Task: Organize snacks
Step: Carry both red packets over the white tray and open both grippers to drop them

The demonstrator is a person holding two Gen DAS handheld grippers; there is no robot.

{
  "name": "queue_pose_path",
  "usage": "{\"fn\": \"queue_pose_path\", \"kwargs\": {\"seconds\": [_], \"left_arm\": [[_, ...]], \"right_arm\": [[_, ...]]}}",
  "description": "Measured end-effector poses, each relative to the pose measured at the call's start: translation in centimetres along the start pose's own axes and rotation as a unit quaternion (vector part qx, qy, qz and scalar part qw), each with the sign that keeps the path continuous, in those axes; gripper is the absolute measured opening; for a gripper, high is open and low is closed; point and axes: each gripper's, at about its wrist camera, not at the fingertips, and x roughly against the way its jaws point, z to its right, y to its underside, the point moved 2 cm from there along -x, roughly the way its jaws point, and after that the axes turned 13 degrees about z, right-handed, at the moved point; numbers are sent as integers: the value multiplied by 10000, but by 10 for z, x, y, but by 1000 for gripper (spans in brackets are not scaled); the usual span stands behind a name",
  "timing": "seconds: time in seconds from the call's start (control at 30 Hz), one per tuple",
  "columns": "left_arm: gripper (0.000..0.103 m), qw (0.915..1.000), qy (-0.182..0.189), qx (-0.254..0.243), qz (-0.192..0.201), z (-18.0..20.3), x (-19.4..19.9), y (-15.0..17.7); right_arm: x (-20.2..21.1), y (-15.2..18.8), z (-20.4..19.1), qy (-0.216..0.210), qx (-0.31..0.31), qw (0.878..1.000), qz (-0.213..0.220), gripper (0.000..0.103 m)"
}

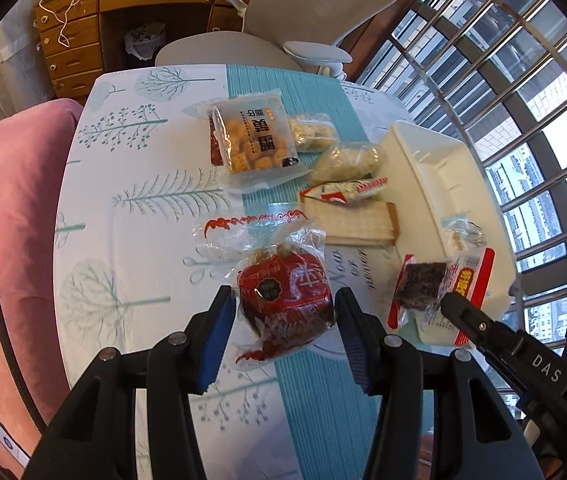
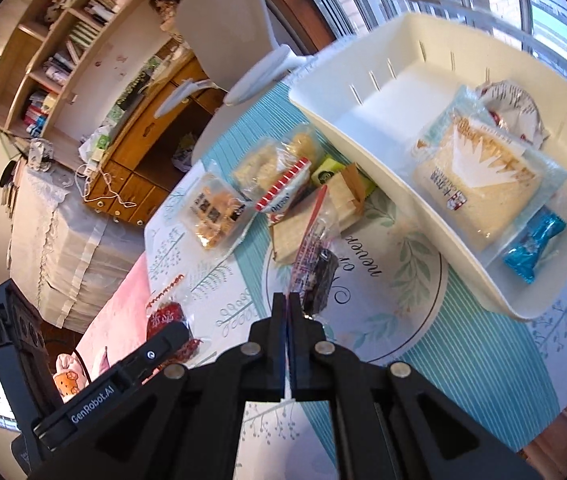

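Note:
My left gripper (image 1: 283,320) is open, its fingers on either side of a red-wrapped snack (image 1: 285,300) lying on the table. My right gripper (image 2: 288,300) is shut on the edge of a clear and red wrapper holding a dark brown snack (image 2: 317,276), also seen in the left wrist view (image 1: 423,284), held above the table beside the white bin (image 2: 383,148). The bin holds a pale cracker pack (image 2: 479,184), a blue candy (image 2: 533,246) and a crumpled wrapper (image 2: 511,106).
More snacks lie on the patterned tablecloth (image 1: 135,216): a bag of golden cubes (image 1: 253,140), clear packs of pale biscuits (image 1: 347,160), a red and white wrapper (image 1: 347,192), a flat cracker pack (image 1: 355,222). A grey chair (image 1: 303,12) stands behind, a pink sofa (image 1: 7,216) left.

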Motion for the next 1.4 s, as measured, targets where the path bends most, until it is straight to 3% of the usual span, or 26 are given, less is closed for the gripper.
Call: {"fn": "queue_pose_path", "kwargs": {"seconds": [0.27,0.6,1.1,1.4], "left_arm": [[50,9984,501,53,265,21,31,4],[50,9949,821,-56,582,64,42,2],[50,9904,952,-20,1004,173,36,10],[51,9907,995,85,924,242,4,26]], "right_arm": [[36,-12,-5,0,309,9989,341,1],[60,-35,6,-121,480,9971,583,1],[84,-100,72,-617,765,9943,425,1],[95,-141,122,-749,1048,9913,269,1]]}}
